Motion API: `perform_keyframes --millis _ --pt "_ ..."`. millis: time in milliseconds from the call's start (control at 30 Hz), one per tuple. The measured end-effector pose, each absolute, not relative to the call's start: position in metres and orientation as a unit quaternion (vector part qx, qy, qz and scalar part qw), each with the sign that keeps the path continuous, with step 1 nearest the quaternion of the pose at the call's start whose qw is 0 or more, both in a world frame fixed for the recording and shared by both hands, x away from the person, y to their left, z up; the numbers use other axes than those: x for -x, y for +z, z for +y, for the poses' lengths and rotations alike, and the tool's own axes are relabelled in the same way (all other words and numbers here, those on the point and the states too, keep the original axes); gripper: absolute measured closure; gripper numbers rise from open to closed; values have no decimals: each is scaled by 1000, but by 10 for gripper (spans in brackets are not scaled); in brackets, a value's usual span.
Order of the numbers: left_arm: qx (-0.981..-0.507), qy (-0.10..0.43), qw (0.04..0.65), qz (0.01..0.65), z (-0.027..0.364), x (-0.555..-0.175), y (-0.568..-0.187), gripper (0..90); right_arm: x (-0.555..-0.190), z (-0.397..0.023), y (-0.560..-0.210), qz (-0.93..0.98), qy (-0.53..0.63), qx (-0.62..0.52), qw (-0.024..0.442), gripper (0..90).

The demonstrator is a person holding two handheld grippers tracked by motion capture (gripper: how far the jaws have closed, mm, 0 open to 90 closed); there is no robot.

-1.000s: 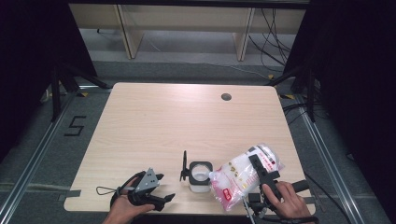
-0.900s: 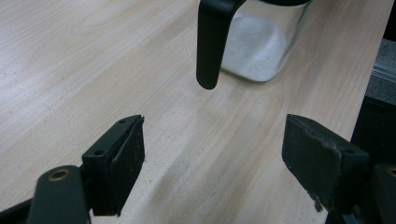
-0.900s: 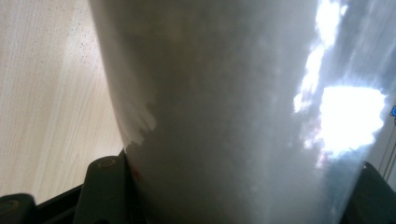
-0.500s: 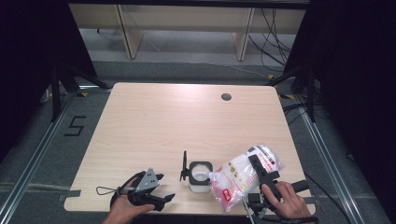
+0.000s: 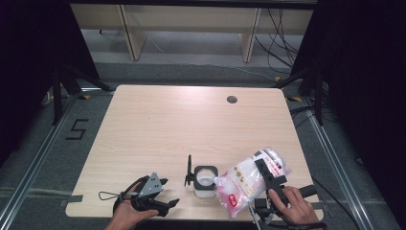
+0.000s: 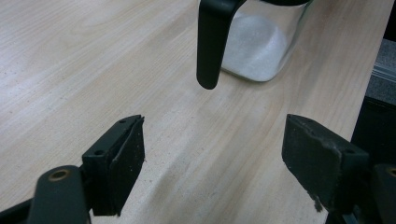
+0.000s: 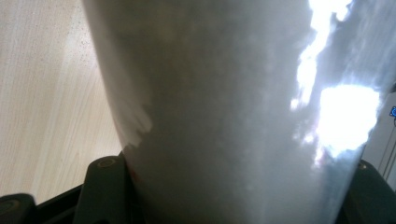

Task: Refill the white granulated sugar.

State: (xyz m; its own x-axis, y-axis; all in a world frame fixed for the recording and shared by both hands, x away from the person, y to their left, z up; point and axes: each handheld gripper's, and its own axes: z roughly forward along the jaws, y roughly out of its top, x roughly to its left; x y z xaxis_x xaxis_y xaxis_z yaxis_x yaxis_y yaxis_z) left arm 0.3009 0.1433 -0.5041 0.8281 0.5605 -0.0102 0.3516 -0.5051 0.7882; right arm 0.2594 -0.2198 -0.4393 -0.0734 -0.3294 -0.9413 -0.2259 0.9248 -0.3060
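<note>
Right claw [image 5: 266,178] pinches a clear plastic bag [image 5: 249,178] of white granules, red print on it, tipped so its lower corner sits at the mouth of a small glass jar [image 5: 205,181]. Jar stands near the front edge of the desk [image 5: 191,124], black rim, black handle [image 6: 211,42] on its left side, some white powder already inside per left claw view. Bag [image 7: 233,112] presses right against the right claw camera.

Left claw [image 5: 165,205] rests on the desk left of the jar, jaws spread, nothing between them, handle just ahead of it.

Looks like pouring from bag into jar.

Risks:
- Jar unheld; bag weight pushing on rim could tip or slide it.
- Bag corner only just over the mouth, so granules may spill onto the desk.
- Soft bag could sag or slip in the pinch.
</note>
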Motion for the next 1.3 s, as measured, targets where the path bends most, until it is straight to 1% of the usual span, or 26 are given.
perform_keyframes --millis 167,267,467,600,967,1000,1100,1167,1200,1267,1300 --pt "-859 118 422 266 143 -300 -503 208 -260 -221 -441 735 -36 185 651 407" --pt "-859 127 419 265 144 -301 -504 208 -258 -221 -441 739 -36 175 650 407" --pt "-859 117 421 266 143 -300 -503 208 -260 -223 -442 737 -35 178 651 407" --pt "-859 117 422 266 143 -300 -503 208 -260 -221 -440 730 -36 187 657 407" --pt "-859 129 419 265 144 -301 -504 208 -258 -221 -440 737 -37 177 651 407" --pt "-850 123 433 274 142 -299 -504 208 -259 -221 -439 731 -32 186 656 408" --pt "-858 130 420 266 144 -300 -504 208 -259 -221 -440 733 -26 175 656 408" --pt "-858 130 420 265 143 -301 -504 208 -260 -223 -442 742 -24 168 649 408" --pt "-850 124 432 273 142 -299 -504 208 -260 -222 -440 736 -32 180 652 408" --pt "-859 126 420 265 143 -301 -504 208 -259 -223 -442 742 -27 165 649 409" --pt "-854 126 427 270 143 -300 -504 208 -259 -222 -441 736 -27 173 654 409"
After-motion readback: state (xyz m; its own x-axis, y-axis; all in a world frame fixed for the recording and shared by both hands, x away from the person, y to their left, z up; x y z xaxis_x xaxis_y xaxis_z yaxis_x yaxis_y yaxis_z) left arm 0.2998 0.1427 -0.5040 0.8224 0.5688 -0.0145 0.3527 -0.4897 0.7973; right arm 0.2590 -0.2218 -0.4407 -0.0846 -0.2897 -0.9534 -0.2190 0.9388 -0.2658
